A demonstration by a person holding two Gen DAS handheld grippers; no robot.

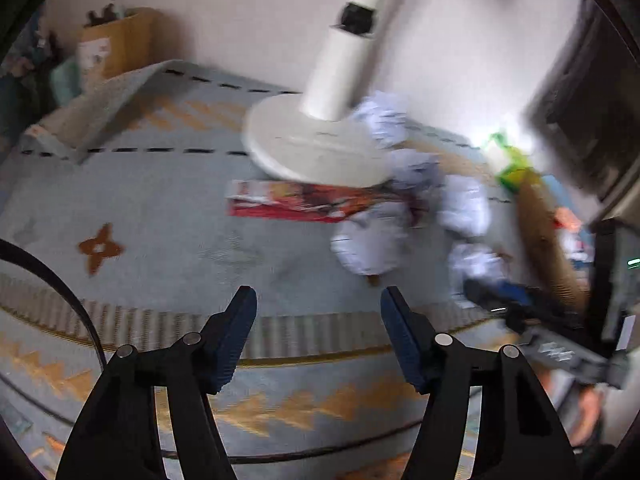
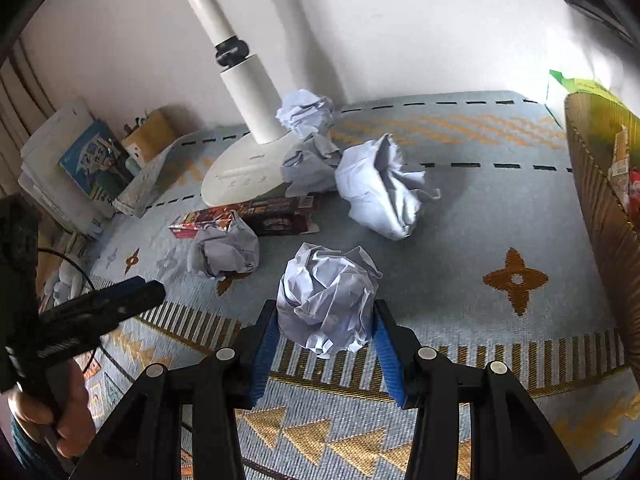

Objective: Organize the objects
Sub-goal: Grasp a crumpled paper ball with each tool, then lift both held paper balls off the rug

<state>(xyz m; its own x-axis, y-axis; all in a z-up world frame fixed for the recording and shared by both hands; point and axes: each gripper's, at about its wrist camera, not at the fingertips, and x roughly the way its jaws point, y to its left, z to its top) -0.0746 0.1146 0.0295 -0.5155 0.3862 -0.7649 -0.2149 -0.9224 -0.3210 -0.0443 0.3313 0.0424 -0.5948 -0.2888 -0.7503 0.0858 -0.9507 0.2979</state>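
Blue pads on the left gripper (image 1: 318, 300) stand apart with nothing between them, above the grey rug (image 1: 160, 208), and the white paper balls (image 1: 370, 240) lie blurry further off beside the red box (image 1: 296, 202). From the right wrist, the right gripper (image 2: 325, 322) squeezes a crumpled paper ball (image 2: 328, 300) on the rug, with a basket (image 2: 600, 200) at the right edge.

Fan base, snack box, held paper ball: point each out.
fan base (image 2: 236, 178), right wrist view, top of the white disc
snack box (image 2: 280, 216), right wrist view, dark front face
paper ball (image 2: 328, 296), right wrist view, crumpled middle
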